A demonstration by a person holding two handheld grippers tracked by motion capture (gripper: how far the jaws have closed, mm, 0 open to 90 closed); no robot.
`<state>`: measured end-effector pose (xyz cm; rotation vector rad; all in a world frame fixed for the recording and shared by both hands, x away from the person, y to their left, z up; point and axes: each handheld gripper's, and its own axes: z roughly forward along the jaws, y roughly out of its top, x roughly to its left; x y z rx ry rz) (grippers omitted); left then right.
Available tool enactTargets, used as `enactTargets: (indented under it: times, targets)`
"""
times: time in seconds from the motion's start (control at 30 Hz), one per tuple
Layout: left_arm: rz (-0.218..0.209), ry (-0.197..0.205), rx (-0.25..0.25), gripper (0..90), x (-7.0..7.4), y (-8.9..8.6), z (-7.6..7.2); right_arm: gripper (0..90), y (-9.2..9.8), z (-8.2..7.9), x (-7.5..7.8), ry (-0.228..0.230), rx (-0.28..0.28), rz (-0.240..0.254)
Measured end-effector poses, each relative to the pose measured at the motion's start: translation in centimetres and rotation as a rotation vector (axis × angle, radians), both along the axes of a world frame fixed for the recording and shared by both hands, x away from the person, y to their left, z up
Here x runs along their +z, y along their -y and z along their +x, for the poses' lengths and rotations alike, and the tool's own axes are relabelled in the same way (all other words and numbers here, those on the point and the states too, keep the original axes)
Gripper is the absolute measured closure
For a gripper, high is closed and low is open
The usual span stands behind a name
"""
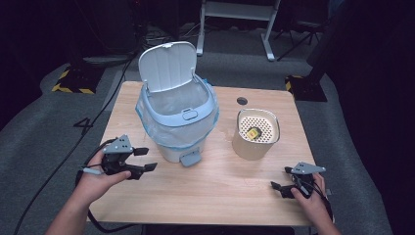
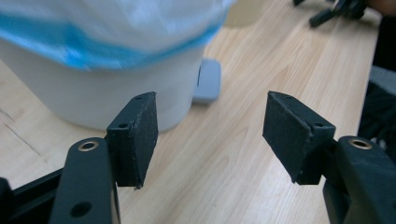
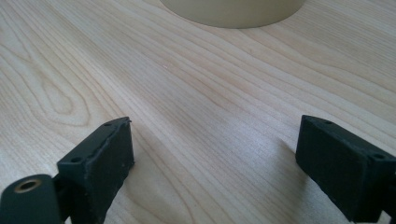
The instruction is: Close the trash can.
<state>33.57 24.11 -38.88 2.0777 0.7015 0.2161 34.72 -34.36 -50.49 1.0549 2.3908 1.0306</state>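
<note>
A white and pale-blue pedal bin (image 1: 177, 115) stands on the wooden table (image 1: 220, 196) with its lid (image 1: 166, 66) raised. It is lined with a clear bag edged in blue. My left gripper (image 1: 150, 158) hovers just left of the bin's base, open and holding nothing. In the left gripper view its jaws (image 2: 210, 116) stand wide apart, facing the bin wall (image 2: 93, 93) and the grey pedal (image 2: 208, 81). My right gripper (image 1: 279, 177) rests low near the front right edge, open and holding nothing. In the right gripper view its jaws (image 3: 215, 135) frame bare wood.
A beige round container (image 1: 255, 133) with a perforated top and a small yellow object (image 1: 253, 132) on it stands right of the bin, also visible as a curved base (image 3: 233, 11) ahead of the right gripper. A cable hole (image 1: 242, 101) lies at the table's back. Dark floor surrounds the table.
</note>
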Motion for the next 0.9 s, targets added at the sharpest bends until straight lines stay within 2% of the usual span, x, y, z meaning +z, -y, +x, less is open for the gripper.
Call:
enactTargets:
  times: [0.07, 0.17, 0.37, 0.47, 0.5, 0.57, 0.6, 0.7, 0.8, 0.9]
  targets:
    - [-0.004, 0.005, -0.004, 35.9, 0.5, -0.2, 0.2, 11.2, 0.0, 0.0, 0.0, 0.0, 0.0, 0.0]
    - [-0.014, 0.021, -0.007, 36.0, 1.9, -0.6, 0.7, 11.2, 0.0, 0.0, 0.0, 0.0, 0.0, 0.0]
    - [-0.091, 0.038, -0.021, 35.9, 4.1, -1.1, 1.5, 11.2, 0.0, 0.0, 0.0, -0.001, 0.004, 0.003]
    - [-0.101, 0.051, -0.028, 35.9, 4.8, -1.3, 1.8, 11.3, 0.0, 0.0, 0.0, -0.001, 0.004, 0.003]
    - [-0.118, 0.066, -0.028, 36.0, 5.5, -1.5, 2.1, 11.3, 0.0, 0.0, 0.0, -0.001, 0.005, 0.003]
    - [-0.152, 0.071, -0.037, 36.3, 6.3, -1.7, 2.6, 11.4, 0.1, 0.0, 0.0, -0.001, 0.008, 0.003]
    - [-0.152, 0.071, -0.037, 36.6, 6.3, -1.7, 2.6, 11.4, 0.1, 0.0, 0.0, -0.001, 0.008, 0.003]
    - [-0.186, 0.095, -0.033, 36.6, 7.7, -2.0, 3.2, 11.4, 0.1, 0.0, 0.0, -0.001, 0.009, 0.003]
    - [-0.198, 0.107, -0.03, 36.7, 8.2, -2.0, 3.4, 11.4, 0.1, 0.0, 0.0, -0.001, 0.009, 0.003]
    - [-0.199, 0.133, -0.019, 36.7, 9.6, -2.0, 3.9, 11.4, 0.1, 0.0, 0.0, -0.001, 0.009, 0.003]
